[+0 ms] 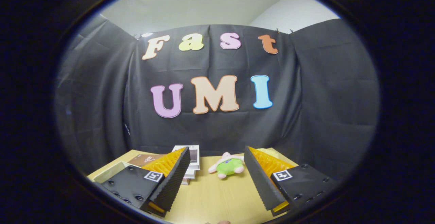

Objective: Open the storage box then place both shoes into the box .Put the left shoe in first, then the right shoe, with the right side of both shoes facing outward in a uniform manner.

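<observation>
Your hand-held gripper (217, 179) hangs spread wide, gripping nothing, above the tabletop (217, 196); a plush toy (228, 165) lies ahead, so progress can't be judged.

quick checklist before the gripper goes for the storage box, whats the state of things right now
1. Gripper fingers open, nothing between them: ok.
2. Bare table ahead of the fingers for travel: ok.
3. Storage box located: cannot tell; a light tray-like edge sits beside the left finger, partly hidden.
4. Shoes located: cannot tell.
5. Plush toy lies beyond the fingers, between their tips, and could be in the path: not ok.
6. Stack of boxes just past the left finger, close to it: not ok if moving that way.
</observation>
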Demonstrator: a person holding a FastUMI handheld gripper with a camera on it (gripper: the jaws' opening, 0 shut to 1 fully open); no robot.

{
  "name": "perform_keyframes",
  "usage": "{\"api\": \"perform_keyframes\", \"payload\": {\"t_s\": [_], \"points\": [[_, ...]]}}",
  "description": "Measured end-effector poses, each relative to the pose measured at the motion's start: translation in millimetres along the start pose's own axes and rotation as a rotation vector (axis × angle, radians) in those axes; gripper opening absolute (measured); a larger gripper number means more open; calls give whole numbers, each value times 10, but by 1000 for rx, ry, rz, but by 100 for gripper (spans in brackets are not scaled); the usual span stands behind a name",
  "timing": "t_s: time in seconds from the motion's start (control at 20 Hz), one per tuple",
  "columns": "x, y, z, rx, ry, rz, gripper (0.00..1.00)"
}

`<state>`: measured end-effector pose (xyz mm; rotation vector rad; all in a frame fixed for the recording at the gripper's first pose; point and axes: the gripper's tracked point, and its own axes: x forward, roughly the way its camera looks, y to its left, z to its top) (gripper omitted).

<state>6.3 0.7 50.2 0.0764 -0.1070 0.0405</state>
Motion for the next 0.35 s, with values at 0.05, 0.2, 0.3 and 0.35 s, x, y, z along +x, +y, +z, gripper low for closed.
{"api": "perform_keyframes", "payload": {"t_s": [0.05, 0.2, 0.3, 0.35], "points": [[-30, -3, -16, 4, -2, 8, 100], [-85, -50, -57, 16, -3, 12, 100], [-123, -108, -102, 23, 5, 4, 100], [-141, -135, -119, 23, 7, 0, 100]]}}
